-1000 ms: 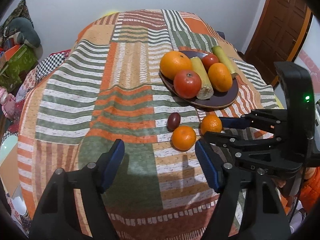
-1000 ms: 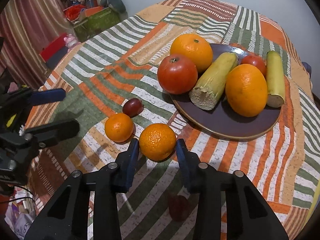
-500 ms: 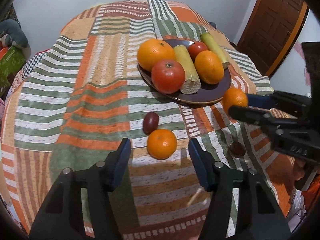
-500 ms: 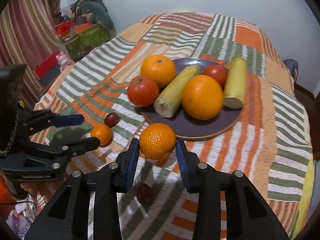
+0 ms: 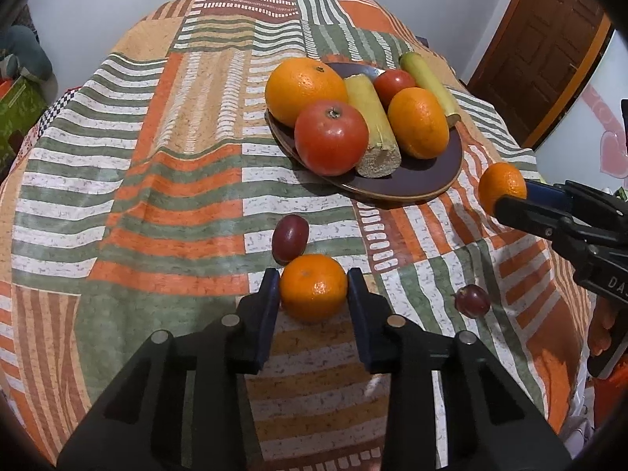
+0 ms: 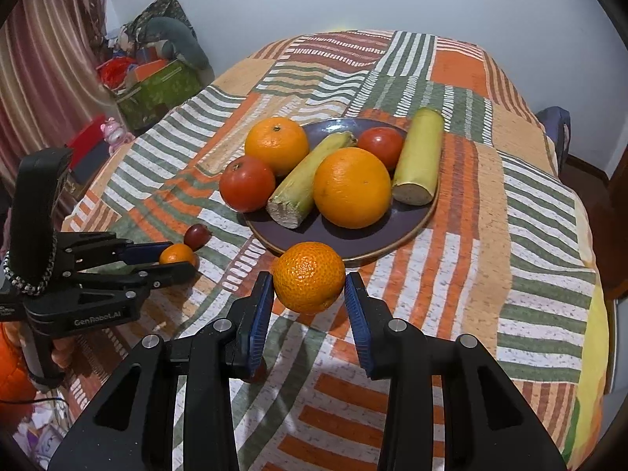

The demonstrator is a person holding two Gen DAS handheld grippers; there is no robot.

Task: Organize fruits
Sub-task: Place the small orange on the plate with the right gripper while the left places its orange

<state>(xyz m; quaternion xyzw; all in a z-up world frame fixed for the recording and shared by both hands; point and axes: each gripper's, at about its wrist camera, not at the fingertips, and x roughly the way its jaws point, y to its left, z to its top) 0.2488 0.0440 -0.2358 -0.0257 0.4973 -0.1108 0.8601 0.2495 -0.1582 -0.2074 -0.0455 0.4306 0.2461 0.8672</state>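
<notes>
The right claw (image 6: 309, 294) grips 1 mandarin (image 6: 309, 276) in the air, the plate (image 6: 408, 227) rim just ahead. The left claw (image 5: 314, 294) closes around another mandarin (image 5: 313, 287) on the counter.

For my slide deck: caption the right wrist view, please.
Right gripper carries a tangerine toward the loaded plate.

Black tongs (image 6: 309, 308), blue pads (image 6: 260, 314), silver screws.

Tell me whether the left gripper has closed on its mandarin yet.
Closed. Both pads of the left gripper press the sides of the mandarin, which rests on the tablecloth.
</notes>
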